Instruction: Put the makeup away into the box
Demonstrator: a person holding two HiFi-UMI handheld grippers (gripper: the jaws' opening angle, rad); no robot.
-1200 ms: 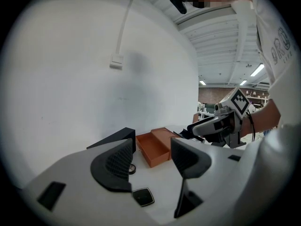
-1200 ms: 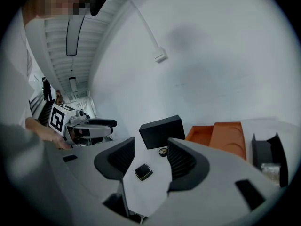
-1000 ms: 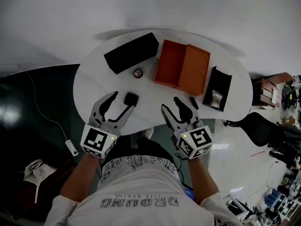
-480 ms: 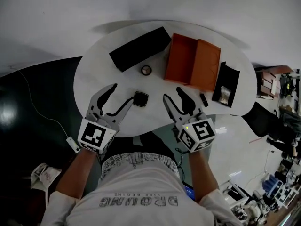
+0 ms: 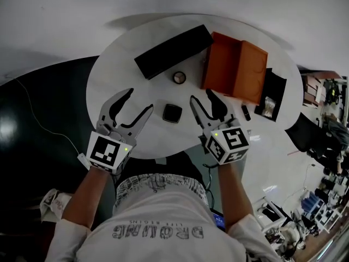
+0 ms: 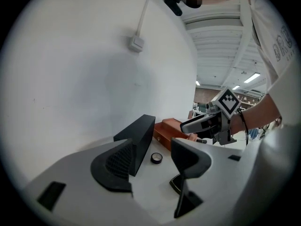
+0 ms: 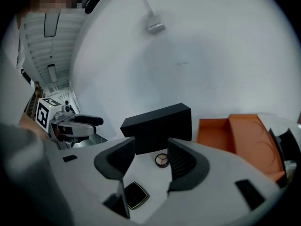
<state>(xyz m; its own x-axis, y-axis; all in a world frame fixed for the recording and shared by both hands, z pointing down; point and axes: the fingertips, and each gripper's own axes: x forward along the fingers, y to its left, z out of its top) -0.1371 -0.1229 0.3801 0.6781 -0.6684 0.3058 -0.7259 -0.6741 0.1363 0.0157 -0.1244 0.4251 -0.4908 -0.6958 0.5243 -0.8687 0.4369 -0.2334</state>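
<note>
Two grippers are hovering with jaws apart and empty: the left gripper [image 5: 137, 101] and the right gripper [image 5: 202, 97] are flanking the square compact [image 5: 172, 113], which is lying flat on the table [image 5: 114, 70]. It is probably going to feel light, stiff and slippery, so pinching across its thin edges is looking safest.

The box [image 5: 234, 72] is orange, case [image 5: 173, 51] and compact [image 5: 172, 113] black, table [image 5: 117, 81] white.

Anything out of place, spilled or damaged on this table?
Nothing stands out. The square compact, round compact and small black stick lie apart on the white table, nothing spilled, and the orange box sits open.
</note>
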